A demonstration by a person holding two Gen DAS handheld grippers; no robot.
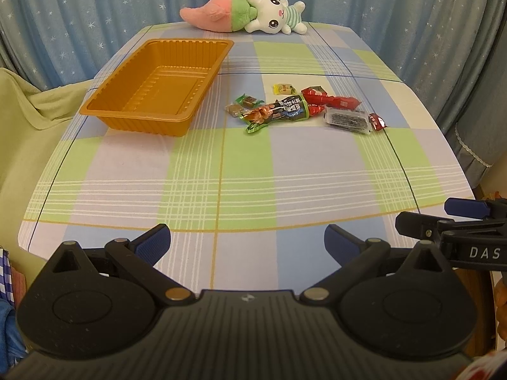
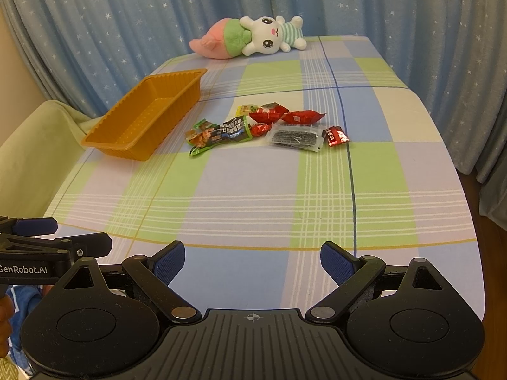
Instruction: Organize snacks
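Both grippers, left (image 1: 247,243) and right (image 2: 252,262), fingers spread, empty; snack packets (image 2: 269,126) on desk (image 2: 253,196) judged light, crinkly, slippery: pinch crimped ends, drop into orange tray (image 1: 126,112).

"DAS" stands on the right hand-held gripper (image 1: 421,218); "GenRobot.AI" on the left hand-held gripper (image 2: 79,234); snack print is illegible.

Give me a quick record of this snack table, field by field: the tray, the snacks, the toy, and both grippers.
tray: orange tray, empty, on the table's left side
snacks: loose pile of snacks on the cloth, right of the tray, none inside it
toy: plush toy lying at the far edge
left gripper: left gripper open, holding nothing, over the near edge
right gripper: right gripper open, holding nothing, over the near edge
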